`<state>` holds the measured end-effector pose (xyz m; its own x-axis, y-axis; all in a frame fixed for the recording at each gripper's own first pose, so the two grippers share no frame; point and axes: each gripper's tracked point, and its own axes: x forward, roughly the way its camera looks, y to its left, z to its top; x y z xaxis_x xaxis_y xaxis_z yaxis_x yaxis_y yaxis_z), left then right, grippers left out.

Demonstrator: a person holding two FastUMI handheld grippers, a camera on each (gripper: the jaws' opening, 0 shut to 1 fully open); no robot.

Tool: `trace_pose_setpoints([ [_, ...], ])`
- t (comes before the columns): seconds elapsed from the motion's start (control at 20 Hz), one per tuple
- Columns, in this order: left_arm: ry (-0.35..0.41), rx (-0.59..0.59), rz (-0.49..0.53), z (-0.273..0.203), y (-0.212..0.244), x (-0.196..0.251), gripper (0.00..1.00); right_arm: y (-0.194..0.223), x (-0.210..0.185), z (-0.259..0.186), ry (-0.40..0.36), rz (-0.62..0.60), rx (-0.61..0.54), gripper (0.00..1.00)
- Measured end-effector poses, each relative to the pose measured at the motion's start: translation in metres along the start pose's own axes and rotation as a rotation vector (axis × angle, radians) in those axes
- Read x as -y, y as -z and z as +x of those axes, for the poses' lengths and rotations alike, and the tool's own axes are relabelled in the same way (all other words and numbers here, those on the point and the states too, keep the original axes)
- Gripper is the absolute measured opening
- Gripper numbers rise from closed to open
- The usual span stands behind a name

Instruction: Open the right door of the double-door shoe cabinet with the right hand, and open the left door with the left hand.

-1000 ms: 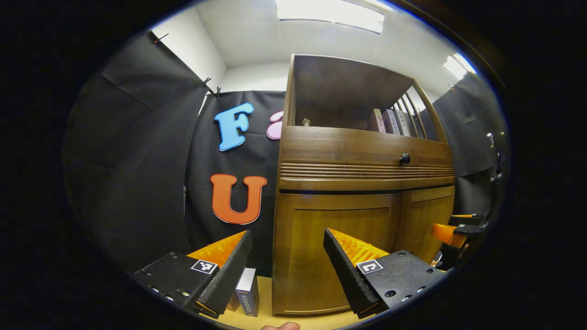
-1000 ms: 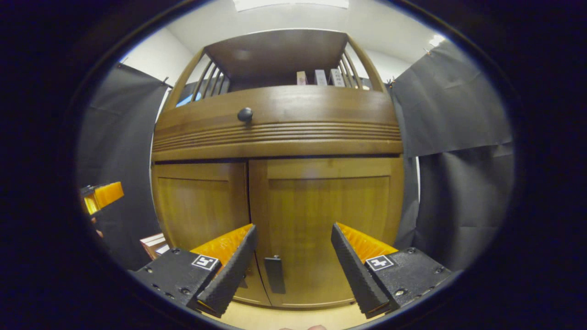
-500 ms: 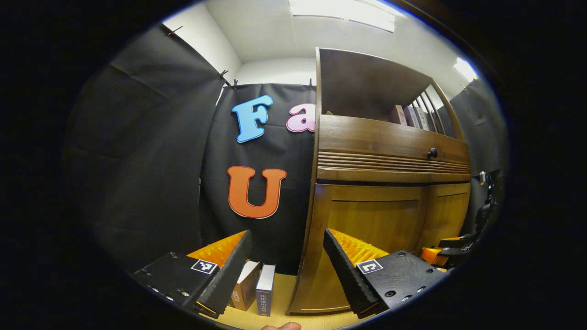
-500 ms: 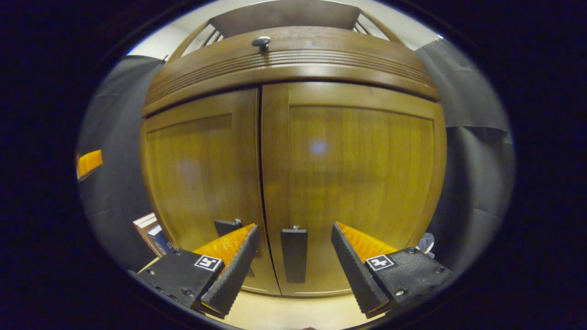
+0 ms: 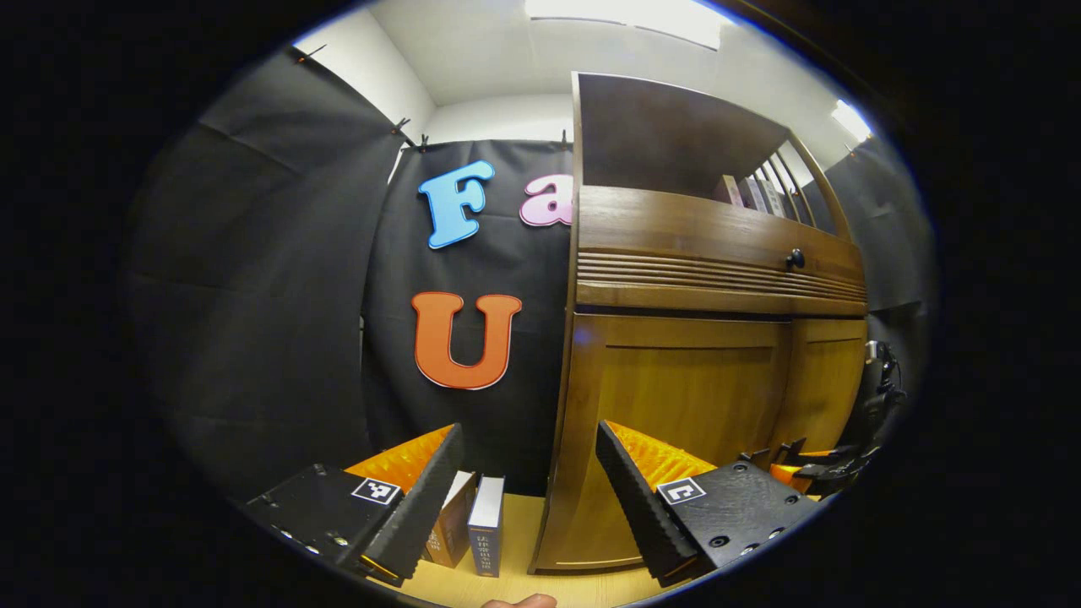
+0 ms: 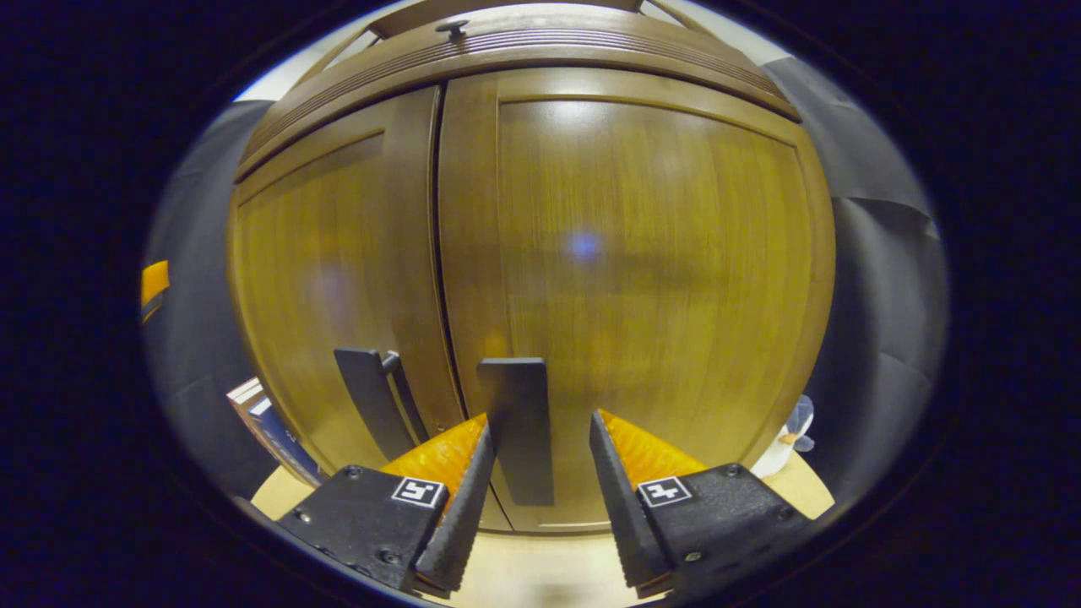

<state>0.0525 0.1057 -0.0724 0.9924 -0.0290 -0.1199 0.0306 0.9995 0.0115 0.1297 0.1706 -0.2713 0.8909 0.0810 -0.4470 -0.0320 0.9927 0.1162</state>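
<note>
At the cabinet front both doors are closed: your right gripper (image 6: 536,435), jaws apart, straddles the right door's handle (image 6: 517,426) ungripped, while your left gripper (image 5: 528,456) hangs wide, well off.

- Glossy varnished wood on the right door (image 6: 642,253) and left door (image 6: 338,270).
- Matt black handle (image 6: 517,422).
- Ribbed, rough-looking black fingers (image 6: 460,515).

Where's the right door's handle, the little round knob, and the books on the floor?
right door handle (image 6: 517,426), right gripper view, middle of plate.
knob (image 5: 795,258), left gripper view, its head.
books (image 5: 486,523), left gripper view, white spine.
</note>
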Motion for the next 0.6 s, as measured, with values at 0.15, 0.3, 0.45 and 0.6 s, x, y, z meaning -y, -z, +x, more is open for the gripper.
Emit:
trace_pose_setpoints([
  [0.15,0.033,-0.033,0.01,0.012,0.012,0.017,0.94,0.004,-0.006,0.003,-0.013,0.019,-0.002,0.55],
  [0.3,0.057,-0.036,0.029,0.007,0.009,0.033,1.0,0.003,-0.005,0.005,0.001,0.014,0.008,0.41],
  [0.45,0.072,-0.029,0.032,0.008,0.005,0.045,0.94,0.003,-0.002,0.004,0.013,-0.009,0.009,0.35],
  [0.6,0.085,-0.031,0.028,0.007,0.006,0.062,0.94,0.004,-0.007,0.003,-0.009,0.005,-0.004,0.31],
])
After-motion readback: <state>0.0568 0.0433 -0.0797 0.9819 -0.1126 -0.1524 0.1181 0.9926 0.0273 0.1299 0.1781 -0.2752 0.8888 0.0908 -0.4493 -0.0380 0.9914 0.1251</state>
